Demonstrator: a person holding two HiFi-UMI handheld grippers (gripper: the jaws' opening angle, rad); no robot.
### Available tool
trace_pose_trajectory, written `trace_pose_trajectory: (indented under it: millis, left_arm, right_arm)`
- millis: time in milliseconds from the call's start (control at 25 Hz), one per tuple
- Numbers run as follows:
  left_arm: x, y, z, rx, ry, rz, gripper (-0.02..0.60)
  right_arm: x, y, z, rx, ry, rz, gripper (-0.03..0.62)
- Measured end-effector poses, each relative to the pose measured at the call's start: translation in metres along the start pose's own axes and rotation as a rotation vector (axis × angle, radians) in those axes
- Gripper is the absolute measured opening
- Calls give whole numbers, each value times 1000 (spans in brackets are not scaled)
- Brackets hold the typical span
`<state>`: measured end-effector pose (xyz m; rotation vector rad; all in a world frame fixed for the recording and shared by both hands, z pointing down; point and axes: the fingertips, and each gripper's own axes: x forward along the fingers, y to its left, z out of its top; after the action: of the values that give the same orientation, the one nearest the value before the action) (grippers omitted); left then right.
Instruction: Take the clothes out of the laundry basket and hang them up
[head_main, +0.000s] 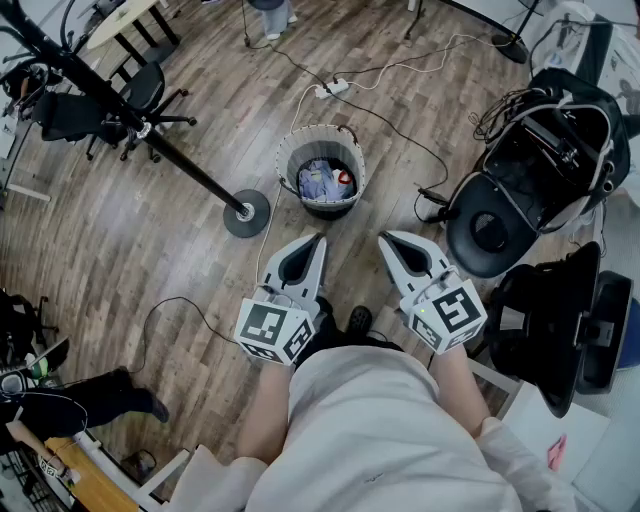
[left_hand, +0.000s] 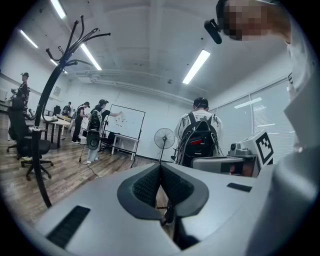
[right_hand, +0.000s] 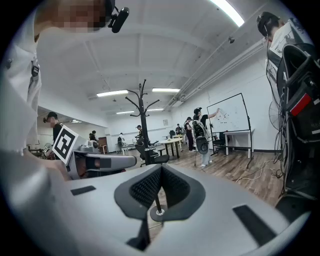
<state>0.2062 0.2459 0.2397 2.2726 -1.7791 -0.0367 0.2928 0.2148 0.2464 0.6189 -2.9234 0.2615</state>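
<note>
Left tongs (head_main: 316, 240) and right tongs (head_main: 386, 240) both closed, empty. Laundry basket (head_main: 288, 160) at 12 o'clock, clothes (head_main: 320, 182) inside. Risk: a hard yank tips the basket toward stand base (head_main: 246, 214).

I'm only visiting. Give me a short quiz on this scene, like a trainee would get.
1. True or false: clothes lie in the laundry basket.
2. The left hand-held gripper and right hand-held gripper have jaws: A) wide apart, B) together, empty, C) clamped on a shirt.
3. In the head view, the coat stand's base stands to the basket's ____.
Key: 1 true; 2 B; 3 left.
</note>
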Motion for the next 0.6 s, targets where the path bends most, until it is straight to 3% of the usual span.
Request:
trace_pose_trajectory:
  millis: [600]
  left_arm:
    - [2,-25,-21,13,48,-2,20]
  right_arm:
    - [-22,-4,-18,1,32,1,2]
